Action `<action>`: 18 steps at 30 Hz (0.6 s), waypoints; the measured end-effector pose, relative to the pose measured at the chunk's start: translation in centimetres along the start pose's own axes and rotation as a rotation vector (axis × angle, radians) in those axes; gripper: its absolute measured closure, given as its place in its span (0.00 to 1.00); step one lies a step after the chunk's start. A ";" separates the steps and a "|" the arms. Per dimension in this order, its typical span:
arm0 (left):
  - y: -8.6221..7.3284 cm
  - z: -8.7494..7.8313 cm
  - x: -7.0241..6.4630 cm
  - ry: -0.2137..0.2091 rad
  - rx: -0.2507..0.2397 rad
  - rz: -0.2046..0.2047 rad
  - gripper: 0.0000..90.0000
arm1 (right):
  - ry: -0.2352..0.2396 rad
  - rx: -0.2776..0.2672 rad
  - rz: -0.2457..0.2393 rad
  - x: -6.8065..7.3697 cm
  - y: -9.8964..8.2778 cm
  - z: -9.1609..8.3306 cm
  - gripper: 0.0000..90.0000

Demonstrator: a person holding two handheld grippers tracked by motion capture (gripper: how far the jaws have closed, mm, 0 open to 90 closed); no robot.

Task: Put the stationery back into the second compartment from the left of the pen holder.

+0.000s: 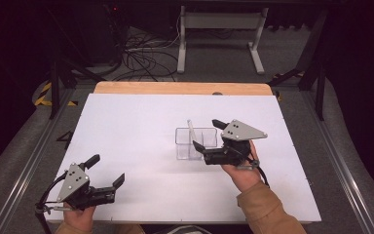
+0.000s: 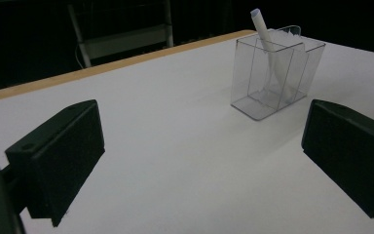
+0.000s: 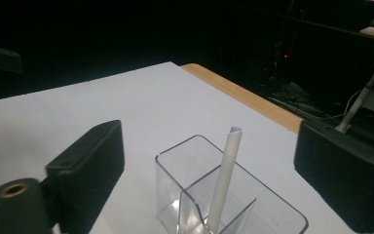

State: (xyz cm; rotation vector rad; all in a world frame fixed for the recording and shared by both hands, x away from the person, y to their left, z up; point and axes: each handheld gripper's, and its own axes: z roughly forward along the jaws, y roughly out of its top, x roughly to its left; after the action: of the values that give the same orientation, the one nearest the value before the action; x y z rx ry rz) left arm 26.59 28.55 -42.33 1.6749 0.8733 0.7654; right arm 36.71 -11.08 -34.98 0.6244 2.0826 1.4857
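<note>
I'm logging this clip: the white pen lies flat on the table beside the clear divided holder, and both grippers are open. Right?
Not quite. The white pen stands tilted inside the clear divided holder, as the right gripper view shows. The rest holds: the left gripper and right gripper are both open.

The left gripper (image 1: 108, 171) sits low at the near left, held from below by the left hand (image 1: 78, 214), its jaws spread wide with nothing between them, pointing up and to the right. The right gripper (image 1: 208, 134) is held higher, toward the middle right, by the right hand (image 1: 243, 173); an orange-brown sleeve (image 1: 268, 212) covers that forearm. Its jaws stand wide apart and grip nothing, pointing left
</note>
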 end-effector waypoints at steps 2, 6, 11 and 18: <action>0.0 0.0 0.0 0.000 0.002 0.001 0.03 | 0.006 -0.004 -0.006 0.0 0.0 -0.5 0.09; 0.0 0.0 0.0 0.001 -0.002 0.001 0.03 | 0.029 -0.004 0.007 -0.2 -0.3 -1.4 0.04; 0.0 0.0 0.0 -0.002 0.002 -0.001 0.03 | 0.052 -0.021 0.013 -0.6 -1.1 -2.9 0.04; 0.0 0.0 0.0 -0.003 -0.001 0.001 0.03 | 0.056 -0.014 0.022 -1.2 -2.6 -4.6 0.04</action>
State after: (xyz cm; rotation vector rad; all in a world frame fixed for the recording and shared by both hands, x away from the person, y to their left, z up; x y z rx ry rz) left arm 26.59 28.55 -42.30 1.6756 0.8700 0.7630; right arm 34.52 -15.92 -35.97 0.6081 2.1116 1.5456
